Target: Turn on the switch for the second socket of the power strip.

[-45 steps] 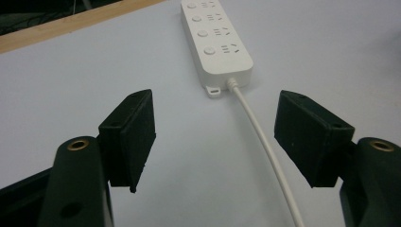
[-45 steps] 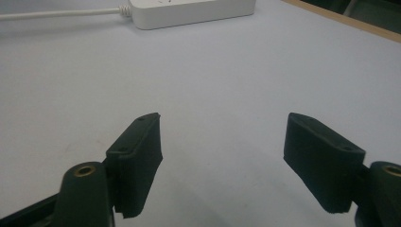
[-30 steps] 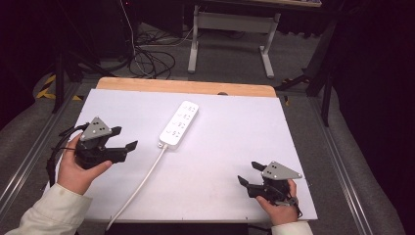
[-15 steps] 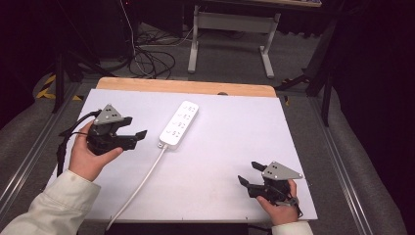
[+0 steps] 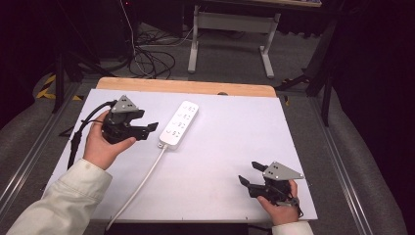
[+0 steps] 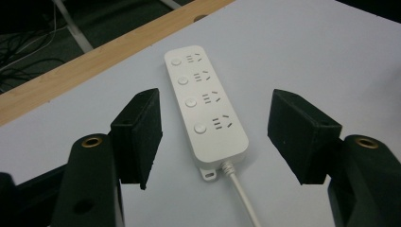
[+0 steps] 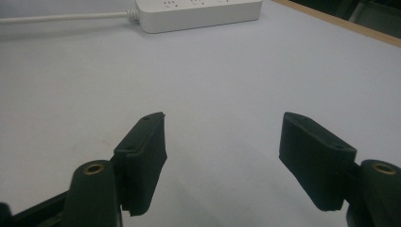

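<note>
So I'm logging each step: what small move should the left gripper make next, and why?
Probably ease the left gripper forward and down over the power strip: its fingers are open, apart from it, framing the cord end. The right gripper sits far off.

- I can read no words, brand or numbers on the white power strip (image 6: 205, 109) lying on the desk (image 5: 235, 147).
- Its face carries only socket slots and round buttons.

The right gripper (image 7: 222, 156) is seen with its jaws spread wide above the white table (image 7: 227, 75). A white power strip (image 7: 198, 12) with its cord (image 7: 61, 19) is seen lying at the far edge.
</note>
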`<state>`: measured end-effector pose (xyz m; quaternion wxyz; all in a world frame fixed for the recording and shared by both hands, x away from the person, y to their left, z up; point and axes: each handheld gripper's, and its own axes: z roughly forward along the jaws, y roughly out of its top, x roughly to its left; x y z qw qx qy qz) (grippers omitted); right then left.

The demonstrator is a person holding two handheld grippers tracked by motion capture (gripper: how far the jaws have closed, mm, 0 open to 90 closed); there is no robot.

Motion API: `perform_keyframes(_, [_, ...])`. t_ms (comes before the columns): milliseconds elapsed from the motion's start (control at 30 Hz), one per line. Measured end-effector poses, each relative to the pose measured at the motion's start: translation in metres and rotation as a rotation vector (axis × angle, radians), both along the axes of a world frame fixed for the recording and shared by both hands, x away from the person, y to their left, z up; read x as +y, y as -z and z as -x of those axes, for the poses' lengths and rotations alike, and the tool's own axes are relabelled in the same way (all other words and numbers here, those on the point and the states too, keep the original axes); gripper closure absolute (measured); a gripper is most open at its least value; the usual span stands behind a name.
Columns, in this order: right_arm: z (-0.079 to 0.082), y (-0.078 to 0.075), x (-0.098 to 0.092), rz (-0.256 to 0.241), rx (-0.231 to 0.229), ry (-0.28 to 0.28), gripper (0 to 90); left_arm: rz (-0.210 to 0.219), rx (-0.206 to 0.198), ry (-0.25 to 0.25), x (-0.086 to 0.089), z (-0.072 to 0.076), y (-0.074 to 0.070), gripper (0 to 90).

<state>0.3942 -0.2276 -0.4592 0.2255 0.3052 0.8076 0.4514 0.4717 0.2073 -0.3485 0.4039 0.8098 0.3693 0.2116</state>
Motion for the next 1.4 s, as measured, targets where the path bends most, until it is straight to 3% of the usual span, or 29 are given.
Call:
perform_keyframes(300, [0.001, 0.000, -0.001, -0.004, -0.006, -0.005, 33.2, 0.000, 0.016, 0.006, -0.013, -0.017, 0.006, 44.6])
perform_keyframes(400, [0.001, -0.001, -0.001, -0.004, -0.009, -0.006, 33.2, 0.005, 0.013, 0.014, -0.016, -0.023, 0.011, 51.3])
perform_keyframes(467, [0.001, -0.001, -0.002, -0.007, -0.010, -0.005, 33.3, 0.019, 0.026, 0.023, -0.018, -0.028, 0.015, 60.7])
perform_keyframes(567, [0.001, -0.001, -0.002, -0.010, -0.011, -0.006, 33.4, 0.034, 0.047, 0.035, -0.023, -0.036, 0.023, 66.3])
perform_keyframes(700, [0.001, -0.001, -0.003, -0.013, -0.011, -0.009, 33.5, 0.037, 0.064, 0.025, -0.027, -0.045, 0.031, 74.5])
perform_keyframes(833, [0.001, -0.001, -0.003, -0.016, -0.011, -0.012, 33.5, 0.057, 0.093, 0.018, -0.030, -0.054, 0.041, 89.8])
perform_keyframes(1267, [0.000, 0.000, -0.005, -0.021, -0.007, -0.014, 33.5, 0.047, 0.055, 0.031, -0.039, -0.081, 0.076, 90.0])
perform_keyframes(1367, [0.001, 0.000, -0.005, -0.022, -0.007, -0.015, 33.5, 0.039, 0.057, 0.025, -0.039, -0.085, 0.081, 90.0])
perform_keyframes(1400, [0.001, 0.000, -0.005, -0.022, -0.007, -0.016, 33.5, 0.054, 0.077, 0.022, -0.040, -0.088, 0.086, 90.0])
